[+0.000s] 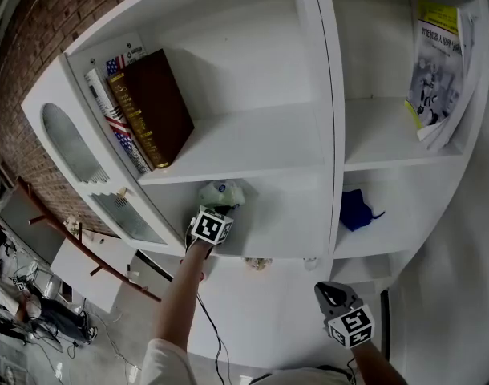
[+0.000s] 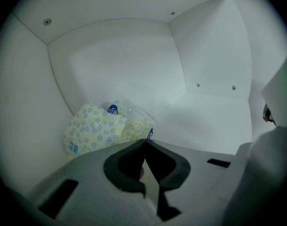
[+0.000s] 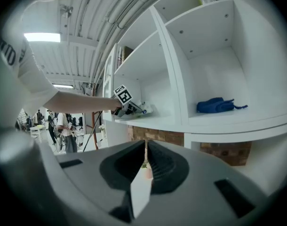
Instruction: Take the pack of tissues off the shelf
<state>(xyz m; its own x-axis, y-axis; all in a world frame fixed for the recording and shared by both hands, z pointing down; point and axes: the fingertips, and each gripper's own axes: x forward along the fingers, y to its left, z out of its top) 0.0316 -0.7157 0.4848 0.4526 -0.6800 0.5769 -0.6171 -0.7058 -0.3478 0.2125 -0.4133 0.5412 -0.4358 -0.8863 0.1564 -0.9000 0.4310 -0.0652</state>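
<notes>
The pack of tissues (image 1: 220,192), pale yellow with small flower print in a clear wrapper, lies at the back left of a white shelf compartment (image 1: 284,223). In the left gripper view the pack (image 2: 99,128) rests against the left wall. My left gripper (image 2: 145,141) has its jaws closed together, pinching the wrapper's near right corner. From the head view the left gripper (image 1: 216,210) reaches into that compartment. In the right gripper view the pack (image 3: 142,108) shows just ahead of it. My right gripper (image 1: 326,290) hangs low at the right, away from the shelf, shut with nothing in it (image 3: 146,143).
Books (image 1: 140,111) lean in the compartment above. A magazine (image 1: 437,70) stands in the upper right one. A blue cloth (image 1: 355,209) lies in the compartment right of the tissues. An open glass door (image 1: 76,155) juts out at the left. People stand far off (image 3: 63,131).
</notes>
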